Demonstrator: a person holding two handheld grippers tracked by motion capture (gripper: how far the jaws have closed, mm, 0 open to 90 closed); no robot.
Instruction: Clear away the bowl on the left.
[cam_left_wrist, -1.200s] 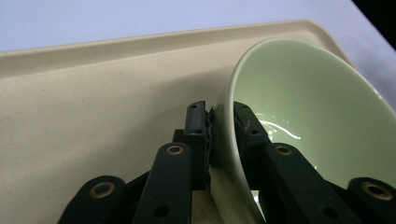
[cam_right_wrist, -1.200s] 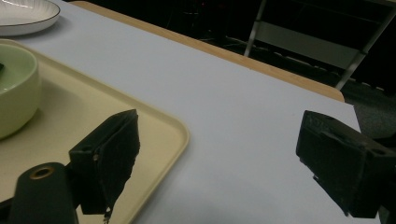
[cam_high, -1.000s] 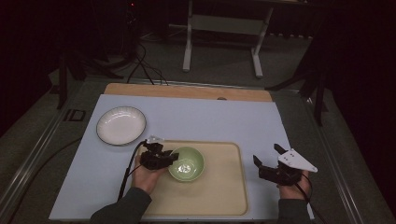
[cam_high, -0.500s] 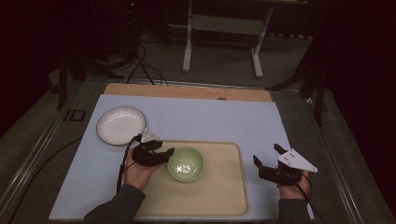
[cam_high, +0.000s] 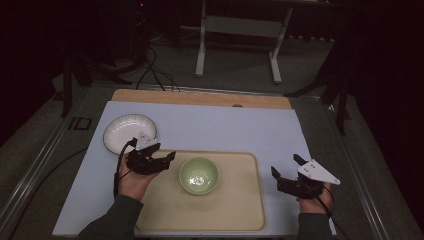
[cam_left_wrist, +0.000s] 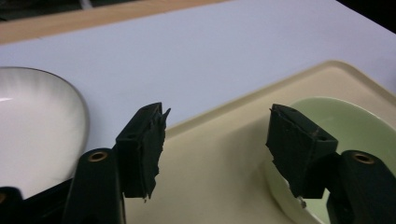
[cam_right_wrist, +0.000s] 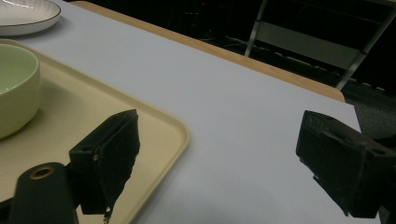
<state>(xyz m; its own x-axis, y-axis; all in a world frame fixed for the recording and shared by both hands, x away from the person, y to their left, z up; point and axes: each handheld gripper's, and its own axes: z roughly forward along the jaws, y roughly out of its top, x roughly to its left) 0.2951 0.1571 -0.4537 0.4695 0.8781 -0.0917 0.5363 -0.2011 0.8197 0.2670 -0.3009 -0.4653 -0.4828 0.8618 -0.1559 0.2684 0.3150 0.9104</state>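
A pale green bowl (cam_high: 199, 175) stands upright in the middle of a beige tray (cam_high: 240, 210). My left gripper (cam_high: 167, 161) hovers just left of the bowl, over the tray's left edge. Its jaws have just been opening and stand wide with nothing between them. In the left gripper view the left gripper (cam_left_wrist: 217, 126) frames bare tray (cam_left_wrist: 219, 158), with the bowl (cam_left_wrist: 359, 126) beyond the right jaw and a white plate (cam_left_wrist: 32, 126) at the left. My right gripper (cam_high: 284, 165) rests open on the mat right of the tray. The right gripper (cam_right_wrist: 219, 135) holds nothing.
The white plate (cam_high: 129, 133) lies on the light blue mat (cam_high: 225, 130) behind and left of the tray. A wooden strip (cam_high: 200, 97) runs along the table's far edge. Metal stand legs (cam_high: 272, 60) and cables lie on the floor beyond.
My left gripper was at the bowl's left rim; it has opened, risen and drawn back to the left, away from the bowl. The bowl stays on the tray. My right gripper has not moved.
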